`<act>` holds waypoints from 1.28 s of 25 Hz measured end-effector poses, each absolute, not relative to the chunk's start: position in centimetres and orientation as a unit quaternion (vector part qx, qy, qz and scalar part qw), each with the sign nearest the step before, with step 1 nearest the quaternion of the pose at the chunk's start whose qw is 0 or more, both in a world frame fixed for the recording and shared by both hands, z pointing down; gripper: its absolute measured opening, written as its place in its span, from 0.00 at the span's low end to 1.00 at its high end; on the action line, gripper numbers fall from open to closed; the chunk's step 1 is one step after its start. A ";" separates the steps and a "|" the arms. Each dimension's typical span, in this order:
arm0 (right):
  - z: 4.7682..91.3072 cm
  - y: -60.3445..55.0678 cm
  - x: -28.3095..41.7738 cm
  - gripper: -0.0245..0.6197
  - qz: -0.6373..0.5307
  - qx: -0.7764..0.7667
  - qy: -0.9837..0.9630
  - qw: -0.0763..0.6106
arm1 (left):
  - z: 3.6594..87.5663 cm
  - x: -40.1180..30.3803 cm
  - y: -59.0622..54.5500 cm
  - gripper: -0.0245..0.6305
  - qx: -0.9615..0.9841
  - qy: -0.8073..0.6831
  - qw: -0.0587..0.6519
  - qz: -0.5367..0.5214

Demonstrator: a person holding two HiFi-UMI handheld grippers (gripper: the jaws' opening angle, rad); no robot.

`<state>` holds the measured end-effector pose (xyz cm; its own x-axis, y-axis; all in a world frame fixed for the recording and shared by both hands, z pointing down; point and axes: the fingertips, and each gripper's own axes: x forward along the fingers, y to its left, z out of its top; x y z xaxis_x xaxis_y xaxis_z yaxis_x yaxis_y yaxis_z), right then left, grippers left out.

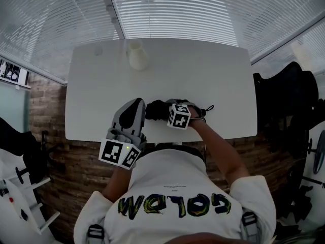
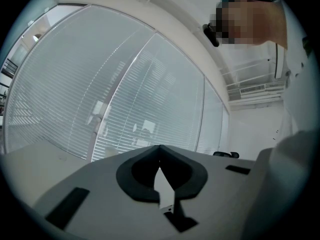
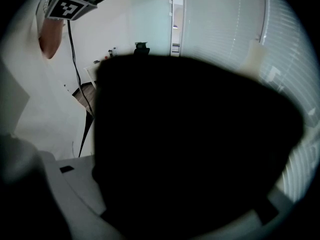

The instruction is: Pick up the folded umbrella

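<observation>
The folded umbrella (image 1: pixel 155 109) is black and lies near the front edge of the white table (image 1: pixel 218 75). Its thin wrist strap (image 1: pixel 207 108) trails off to the right. My right gripper (image 1: pixel 169 112) points steeply down onto it, marker cube uppermost. In the right gripper view the umbrella (image 3: pixel 195 144) fills the space between the two grey jaws and touches both. My left gripper (image 1: pixel 135 104) is held level just left of the umbrella and apart from it. In the left gripper view its tips (image 2: pixel 159 149) meet, with nothing between them.
A white cup-like pot (image 1: pixel 137 55) stands at the table's far side, left of centre. Window blinds (image 1: pixel 172 9) run behind the table. A black chair with dark things on it (image 1: pixel 289 105) stands to the right, and a white rack (image 1: pixel 20 187) at lower left.
</observation>
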<state>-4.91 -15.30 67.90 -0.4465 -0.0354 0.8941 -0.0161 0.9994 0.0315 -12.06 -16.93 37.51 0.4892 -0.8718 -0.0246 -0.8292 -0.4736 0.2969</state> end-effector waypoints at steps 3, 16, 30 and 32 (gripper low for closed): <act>67.1 -15.9 -4.6 0.43 -0.003 0.033 -0.858 0.513 | 37.6 -11.8 -17.0 0.05 0.854 -0.498 0.123 -0.086; 62.6 -18.9 -2.8 0.43 0.013 0.114 -0.883 0.455 | 37.1 -10.8 -17.3 0.05 0.857 -0.494 0.120 -0.087; 56.5 -20.1 -1.1 0.43 0.019 0.185 -0.909 0.374 | 36.5 -9.1 -17.2 0.05 0.859 -0.491 0.115 -0.086; 55.3 -20.1 -0.8 0.43 0.024 0.195 -0.913 0.357 | 36.4 -8.8 -17.2 0.05 0.859 -0.491 0.115 -0.085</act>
